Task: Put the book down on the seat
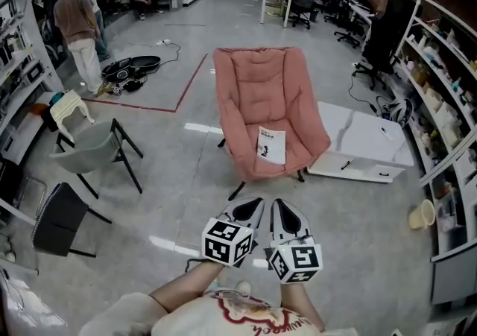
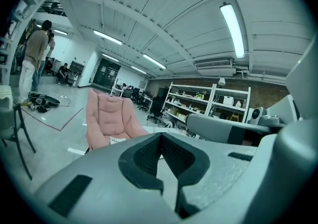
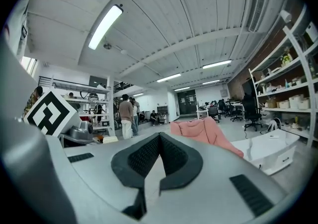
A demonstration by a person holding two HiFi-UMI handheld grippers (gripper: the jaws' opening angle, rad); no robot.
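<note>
A white book (image 1: 272, 144) lies flat on the seat of the pink padded chair (image 1: 261, 89) in the middle of the floor. The chair (image 2: 107, 118) and the book (image 2: 118, 140) also show in the left gripper view. In the right gripper view only part of the pink chair (image 3: 203, 131) shows. Both grippers are held close to the person's body, well short of the chair. My left gripper (image 1: 253, 204) is shut and empty. My right gripper (image 1: 279, 206) is beside it, also shut with nothing between its jaws.
A grey folding chair (image 1: 93, 148) and a black chair (image 1: 59, 215) stand at the left. A white panel (image 1: 365, 141) lies on the floor right of the pink chair. Shelves (image 1: 447, 103) line the right side. People (image 1: 78, 25) stand at the far left.
</note>
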